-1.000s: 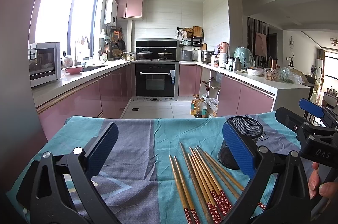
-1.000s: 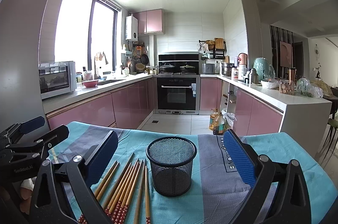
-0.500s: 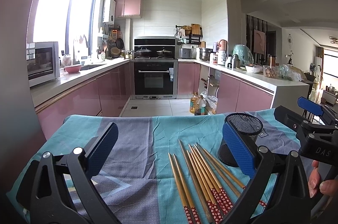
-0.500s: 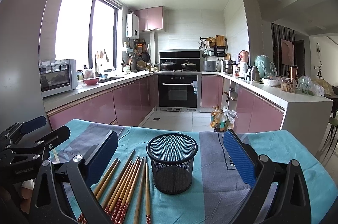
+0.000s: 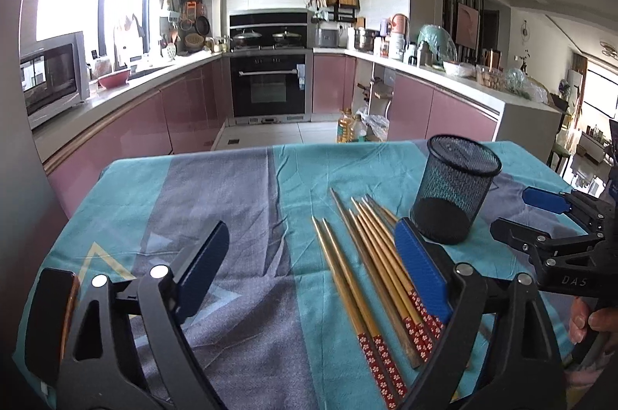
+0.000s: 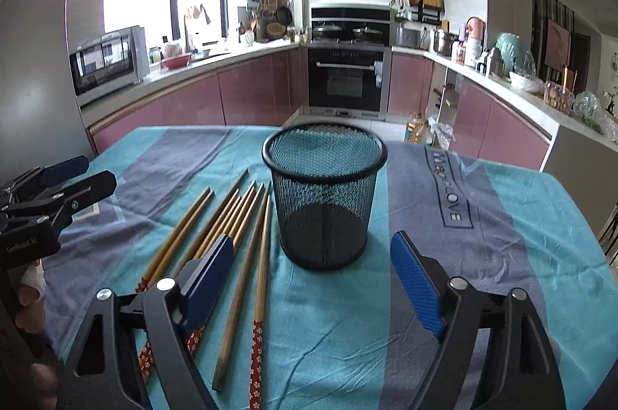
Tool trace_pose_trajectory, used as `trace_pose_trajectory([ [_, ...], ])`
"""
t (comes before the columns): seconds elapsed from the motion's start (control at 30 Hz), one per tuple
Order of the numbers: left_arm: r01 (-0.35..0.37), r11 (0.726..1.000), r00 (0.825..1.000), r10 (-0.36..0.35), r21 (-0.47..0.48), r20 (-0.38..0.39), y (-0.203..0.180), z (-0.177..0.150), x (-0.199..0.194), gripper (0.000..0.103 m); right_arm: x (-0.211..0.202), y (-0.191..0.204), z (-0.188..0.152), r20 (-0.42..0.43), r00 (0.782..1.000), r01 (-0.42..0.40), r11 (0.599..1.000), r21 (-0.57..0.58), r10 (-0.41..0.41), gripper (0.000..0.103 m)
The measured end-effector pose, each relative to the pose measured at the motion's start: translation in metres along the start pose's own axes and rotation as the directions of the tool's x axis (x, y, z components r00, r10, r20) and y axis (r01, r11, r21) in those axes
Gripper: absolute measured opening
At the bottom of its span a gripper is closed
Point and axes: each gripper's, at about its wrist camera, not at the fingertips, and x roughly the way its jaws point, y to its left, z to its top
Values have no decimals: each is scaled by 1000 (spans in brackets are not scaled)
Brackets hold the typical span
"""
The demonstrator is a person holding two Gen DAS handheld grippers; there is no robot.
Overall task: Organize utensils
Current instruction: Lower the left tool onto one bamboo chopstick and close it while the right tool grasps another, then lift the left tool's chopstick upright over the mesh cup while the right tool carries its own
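On the table, over a teal and grey cloth (image 6: 483, 255), a loose row of wooden chopsticks (image 5: 370, 267) lies side by side with the red patterned ends toward the person and the plain tips pointing off toward twelve o'clock. From the left gripper (image 5: 313, 271) they sit at about one o'clock, close under its right-hand pad; its jaws are spread wide and hold nothing. My guess is that the row is laid out flat like this so each stick can be pinched singly.

The black mesh cup (image 6: 324, 197) stands upright at twelve o'clock from the right gripper (image 6: 313, 278), just beside the chopsticks, which lie at its nine o'clock. Through the mesh and over the rim the cup looks empty; only its dark floor shows. The right gripper's jaws are also wide apart and bare, hovering low, roughly framing the cup. That seems placed to steady or reach the cup while the left works the sticks. No chopstick is in the cup yet, so the sorting looks barely begun.
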Motion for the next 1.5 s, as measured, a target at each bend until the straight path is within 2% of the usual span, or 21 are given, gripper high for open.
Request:
trace_pose_trajectory([
  [0.03,4,1000,1000,-4,10,-23,1,-2,5,79,5,1,-2,-27,1000,-13,1000,-2,13,61],
  [0.13,25,999,997,-23,36,-70,-3,-10,18,76,21,6,-8,-106,994,-40,999,-11,38,50],
  [0.27,74,997,988,-68,38,-141,-5,-19,38,68,35,14,-12,-188,980,-73,997,-23,67,39],
  [0.43,98,994,975,-87,43,-206,-11,-26,57,59,43,23,-12,-228,970,-93,995,-41,81,29],
  [0.57,94,995,960,-79,42,-267,-12,-31,71,50,50,28,-7,-248,965,-99,994,-51,83,27],
  [0.9,121,992,933,-100,42,-347,-17,-37,92,41,67,33,-1,-279,956,-116,991,-69,92,21],
  [1.1,129,990,927,-102,51,-362,-23,-37,100,35,71,32,2,-286,952,-138,988,-67,113,13],
  [1.2,133,991,924,-112,33,-365,-24,-34,104,25,71,30,2,-287,949,-153,987,-50,133,9],
  [1.27,136,990,923,-120,19,-367,-24,-32,107,14,72,30,2,-285,947,-162,986,-38,145,7],
  [1.5,128,992,924,-127,-21,-361,-22,-31,108,9,68,21,2,-271,947,-176,984,10,172,6],
])
